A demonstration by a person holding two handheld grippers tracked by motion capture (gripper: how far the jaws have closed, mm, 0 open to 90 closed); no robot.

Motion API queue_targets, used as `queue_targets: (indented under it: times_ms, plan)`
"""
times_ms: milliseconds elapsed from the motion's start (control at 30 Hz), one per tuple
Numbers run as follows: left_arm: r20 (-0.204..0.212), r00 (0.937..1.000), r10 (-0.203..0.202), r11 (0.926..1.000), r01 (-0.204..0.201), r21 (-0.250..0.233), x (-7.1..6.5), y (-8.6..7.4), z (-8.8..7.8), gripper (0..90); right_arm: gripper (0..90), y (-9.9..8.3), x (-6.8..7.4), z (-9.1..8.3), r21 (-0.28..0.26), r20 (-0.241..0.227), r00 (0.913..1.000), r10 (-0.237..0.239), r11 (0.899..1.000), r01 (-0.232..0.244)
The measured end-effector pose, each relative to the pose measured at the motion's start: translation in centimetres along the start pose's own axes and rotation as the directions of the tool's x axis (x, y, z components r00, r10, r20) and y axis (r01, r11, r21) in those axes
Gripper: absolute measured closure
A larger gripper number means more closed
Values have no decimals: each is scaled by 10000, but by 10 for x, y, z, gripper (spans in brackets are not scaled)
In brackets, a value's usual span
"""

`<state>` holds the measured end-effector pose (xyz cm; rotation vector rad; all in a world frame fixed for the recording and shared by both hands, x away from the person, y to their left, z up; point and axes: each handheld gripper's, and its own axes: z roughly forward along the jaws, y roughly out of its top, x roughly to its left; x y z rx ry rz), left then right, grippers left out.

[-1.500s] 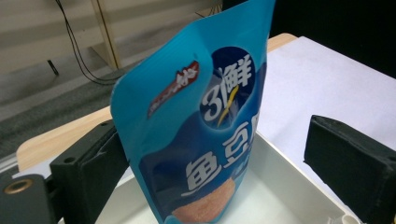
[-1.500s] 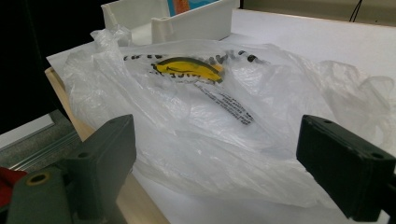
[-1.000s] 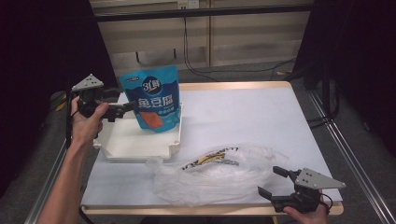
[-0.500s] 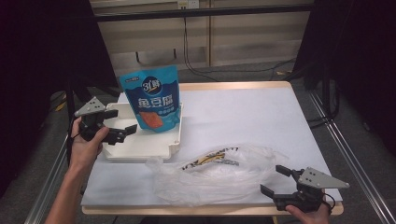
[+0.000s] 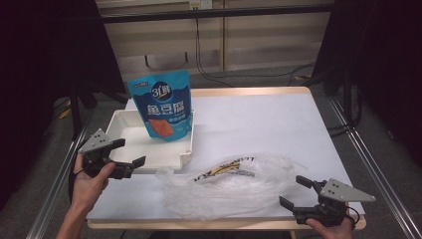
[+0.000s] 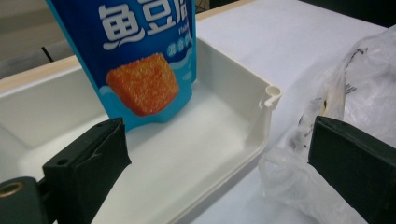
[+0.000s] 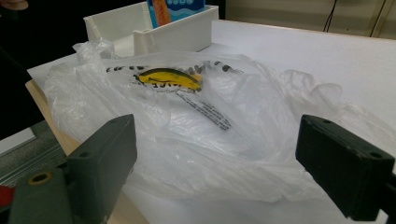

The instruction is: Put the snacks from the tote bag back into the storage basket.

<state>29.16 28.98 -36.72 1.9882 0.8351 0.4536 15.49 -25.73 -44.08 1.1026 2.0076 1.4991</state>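
Note:
A blue snack pouch (image 5: 165, 103) with an orange picture stands upright in the white tray (image 5: 130, 130), leaning on its far right wall; it also fills the top of the left gripper view (image 6: 140, 56). A crumpled clear plastic bag (image 5: 234, 185) with a yellow print lies on the white table in front of the tray, also seen close up (image 7: 187, 126). My left gripper (image 5: 130, 153) is open at the tray's front left corner, holding nothing. My right gripper (image 5: 294, 192) is open at the table's front right, just right of the bag.
The white table top (image 5: 259, 124) is bare behind and right of the bag. Metal rails (image 5: 368, 164) run along both sides of the table. The tray's front right corner (image 6: 271, 95) sits close to the bag's edge (image 6: 299, 182).
My left gripper has let go of the pouch and drawn back toward the front left, off the tray. The pouch stays standing. The right gripper has barely moved.

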Motion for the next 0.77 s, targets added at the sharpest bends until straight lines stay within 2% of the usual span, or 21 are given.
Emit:
queue_targets:
  times_ms: [267,367,400,433,467,567,633,667,733,767]
  plan:
    - [-39,9988,-482,9987,483,170,-14,-28,-3,45,127,0,-1,0,-24,26,10000,-48,10000,48]
    - [-60,9986,-518,9983,520,263,-19,-41,-2,45,128,0,-1,0,10,30,10000,-53,10000,53]
    - [110,9975,-692,9976,691,82,-19,-46,-1,44,128,0,-1,0,13,49,10000,-55,10000,55]
    - [77,9962,-866,9962,867,-12,-19,-51,0,37,128,0,-1,0,13,48,10000,-43,10000,43]
    - [-175,9958,-894,9960,894,13,-19,-56,2,37,128,0,-1,0,-10,85,10000,-36,10000,37]
    - [-200,9933,-1138,9935,1139,-3,-21,-66,5,40,128,0,-2,0,-12,131,9999,0,10000,0]
    - [-347,9876,-1530,9879,1520,-292,-25,-71,5,35,128,0,-2,0,-10,136,9999,-47,10000,47]
    - [-440,9890,-1413,9898,1404,-231,-26,-73,6,34,128,0,-2,0,-2,142,9999,-45,10000,45]
    - [-344,9935,-1081,9941,1081,-26,-28,-76,8,35,128,1,-2,0,20,156,9998,-79,10000,79]
    - [-365,9936,-1068,9943,1069,-7,-29,-77,8,34,128,1,-2,0,2,162,9998,-81,10000,81]
